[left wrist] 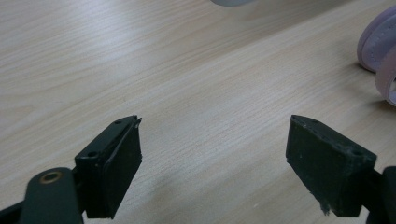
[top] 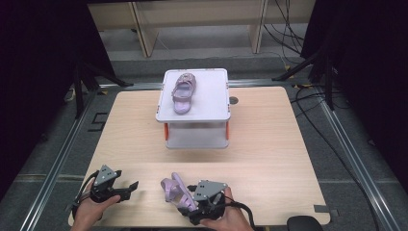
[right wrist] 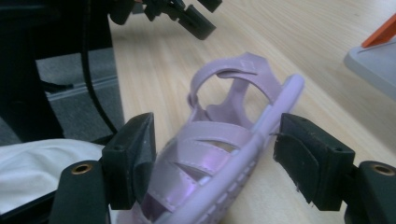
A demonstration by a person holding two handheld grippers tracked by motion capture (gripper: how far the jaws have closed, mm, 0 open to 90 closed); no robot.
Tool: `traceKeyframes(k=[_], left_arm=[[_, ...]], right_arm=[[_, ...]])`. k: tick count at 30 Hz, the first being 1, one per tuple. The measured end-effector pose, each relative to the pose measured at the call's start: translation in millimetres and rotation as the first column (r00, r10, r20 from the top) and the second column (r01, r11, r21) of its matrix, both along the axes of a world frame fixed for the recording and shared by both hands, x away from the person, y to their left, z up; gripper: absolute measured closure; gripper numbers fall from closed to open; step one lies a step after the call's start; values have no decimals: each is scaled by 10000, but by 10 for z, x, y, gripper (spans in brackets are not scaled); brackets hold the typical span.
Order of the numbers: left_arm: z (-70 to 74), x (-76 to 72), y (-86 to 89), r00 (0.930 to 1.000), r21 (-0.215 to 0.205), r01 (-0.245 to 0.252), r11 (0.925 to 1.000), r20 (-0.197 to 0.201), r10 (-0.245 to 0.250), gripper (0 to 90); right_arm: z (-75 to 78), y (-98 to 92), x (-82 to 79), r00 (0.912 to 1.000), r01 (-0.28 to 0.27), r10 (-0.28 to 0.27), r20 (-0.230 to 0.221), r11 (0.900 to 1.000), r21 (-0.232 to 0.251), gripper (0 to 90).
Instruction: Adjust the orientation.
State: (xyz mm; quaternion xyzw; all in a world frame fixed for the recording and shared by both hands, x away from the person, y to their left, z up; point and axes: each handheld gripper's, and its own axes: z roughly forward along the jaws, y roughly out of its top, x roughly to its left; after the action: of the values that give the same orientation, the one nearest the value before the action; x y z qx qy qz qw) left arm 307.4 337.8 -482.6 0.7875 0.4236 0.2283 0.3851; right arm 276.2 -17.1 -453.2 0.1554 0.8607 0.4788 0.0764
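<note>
A lilac strappy sandal (top: 174,191) lies tipped on its side near the table's front edge. My right gripper (top: 188,203) stands open around it. In the right gripper view the sandal (right wrist: 219,140) sits between the jaws, its straps against the left pad (right wrist: 135,158) and a small gap before the right pad (right wrist: 308,158). A matching sandal (top: 183,90) rests on top of a white box (top: 211,113) at the table's middle back. My left gripper (top: 129,189) hovers open and empty at the front left, its jaws (left wrist: 215,123) wide over bare wood, the sandal's edge (left wrist: 380,46) to its right.
The white box has orange fittings (top: 166,131) at its lower left corner; its corner (right wrist: 373,60) shows in the right gripper view. My left gripper (right wrist: 187,16) appears beyond the sandal there. A light wooden table (top: 269,144) lies between box and hands. Cables run along the floor at right.
</note>
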Motion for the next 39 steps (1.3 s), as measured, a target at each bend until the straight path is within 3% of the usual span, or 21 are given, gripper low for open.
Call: traceKeyframes(k=[2,5,6,8,9,11,12,14,17,20,21,24,26,27,28,30,31,33,34,36,39], left_arm=[[6,5,-1,10000,28,2,10000,17,-2,178],[2,-9,-19,9999,-255,-107,9996,-2,107,178],[6,-1,2,10000,46,37,10000,24,-38,178],[0,-18,-13,9999,-225,-124,9997,-23,124,178],[6,-8,0,10000,33,33,10000,2,-33,178],[3,-15,-8,10000,-1,-14,10000,-14,14,178],[-1,-28,-21,10000,-258,-61,9996,-3,61,178],[-2,-28,-13,10000,-225,-31,9997,11,32,178],[-1,-26,-19,9999,-328,-130,9994,33,131,178],[5,-19,-14,10000,-35,50,10000,19,-50,178],[0,-27,-25,10000,-201,-48,9998,-16,48,178],[-4,-25,-25,10000,-259,-85,9996,2,85,178],[-5,-28,-24,10000,-268,-87,9996,-31,86,179],[-8,-27,-26,10000,-259,-77,9996,-18,76,178],[-2,-5,-5,9998,110,185,9998,87,-186,179],[-10,-21,-33,10000,-294,-13,9996,29,14,179],[-8,-18,-31,10000,-256,24,9997,45,-23,179],[-5,-26,-33,10000,-260,-25,9997,13,25,178],[3,-15,-14,9999,46,151,9999,50,-151,179],[-2,-27,-32,10000,-193,15,9998,19,-14,178],[5,-22,-20,10000,3,60,10000,17,-60,178]], right_arm=[[-7,6,-9,10000,-39,39,-42,10000,-84,291],[-38,25,-29,9989,-74,62,-458,9996,-267,308],[-43,30,-18,9992,-259,252,-300,9994,-232,318],[-26,18,-6,9992,-333,327,-226,9990,-287,334],[-19,4,4,9992,-299,291,-281,9992,-280,340],[-9,-37,30,9983,-318,306,-487,9992,-233,351],[-12,-49,44,9985,-330,320,-451,9992,-216,355],[-7,-82,77,9979,-447,439,-479,9989,-155,365],[-3,-122,117,9951,-467,459,-880,9989,-69,373],[-8,-184,172,9907,-375,392,-1301,9992,155,383],[-12,-203,189,9886,-405,434,-1442,9989,232,386],[-3,-237,205,9878,-337,375,-1513,9991,275,391],[-3,-247,213,9927,-251,271,-1175,9995,180,401],[11,-250,195,9922,-174,193,-1229,9997,166,420],[24,-256,186,9944,-167,172,-1047,9998,64,435],[28,-273,182,9956,-135,141,-923,9999,69,461],[25,-283,181,9950,-45,46,-997,10000,20,457],[-13,-293,194,9978,220,-267,-603,9967,-784,466],[-27,-315,214,9977,395,-442,-508,9951,-904,491],[-24,-370,252,9953,466,-537,-801,9950,-885,534],[-29,-438,286,9945,830,-897,-542,9900,-1142,511]])
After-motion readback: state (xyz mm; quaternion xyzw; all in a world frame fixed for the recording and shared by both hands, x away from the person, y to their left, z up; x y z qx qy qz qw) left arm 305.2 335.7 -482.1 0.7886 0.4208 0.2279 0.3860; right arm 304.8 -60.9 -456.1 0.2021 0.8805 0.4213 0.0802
